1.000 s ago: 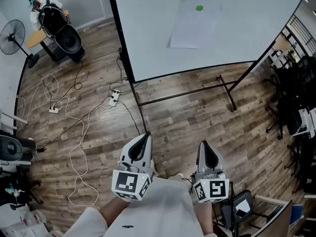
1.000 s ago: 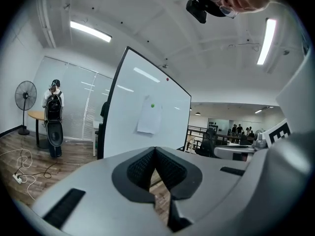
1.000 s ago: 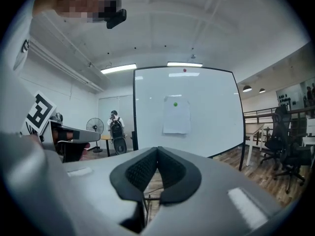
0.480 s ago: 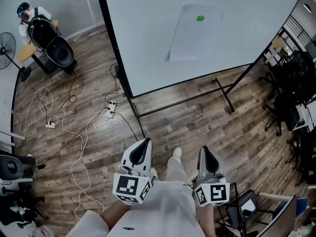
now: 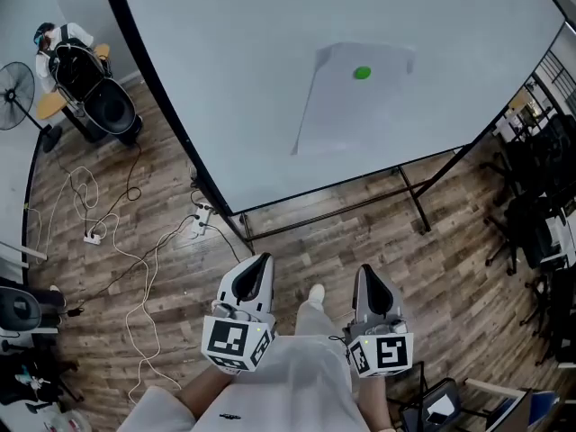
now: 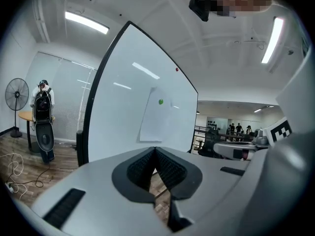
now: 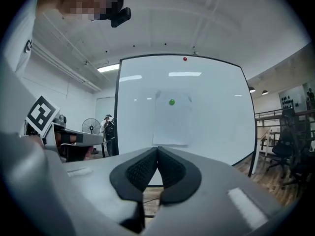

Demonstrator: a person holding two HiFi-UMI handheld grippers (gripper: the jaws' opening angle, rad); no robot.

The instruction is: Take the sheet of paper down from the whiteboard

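White sheet of paper hangs flat on the whiteboard, upright and slightly skewed, held near its top edge by one round green magnet.

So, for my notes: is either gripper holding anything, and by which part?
Nothing. Left gripper and right gripper are shut and empty; white paper sheet hangs on the whiteboard.

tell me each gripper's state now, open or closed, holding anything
Left gripper: closed, holding nothing.
Right gripper: closed, holding nothing.
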